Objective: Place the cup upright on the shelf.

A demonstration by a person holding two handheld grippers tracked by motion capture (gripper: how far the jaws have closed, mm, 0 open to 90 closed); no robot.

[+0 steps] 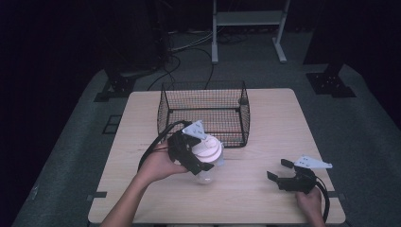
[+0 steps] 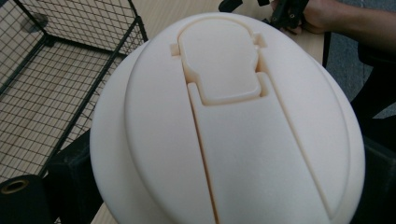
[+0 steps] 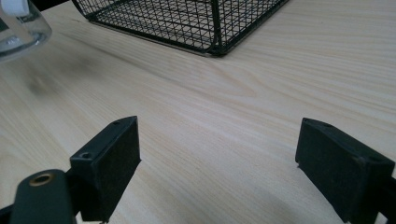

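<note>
Because the wooden table carried little else, the black wire basket stood as the largest thing on it, open at the top and just beyond the left gripper, which suggested it was the place meant to receive whatever was being carried. Between that gripper and the basket's near wall sat the task's thing, a clear plastic cup with a cream lid, tilted so that the lid faced up and back toward the hand. The left gripper was clamped on the cup just under the lid's rim, a hold that probably kept the smooth, rounded body from slipping while it was lifted clear of the tabletop. In the left gripper view the lid lay right before the camera, its flip tab closed flat into its slot, so nothing inside looked free to spill during the tilt. The cup's clear base showed at the far left of the right gripper view, raised off the wood with a faint shadow beneath it. Well to the right of the cup, the right gripper rested low near the person's edge of the table, its jaws spread wide with nothing between them, likely parked there to stay out of the carrying path.
</note>
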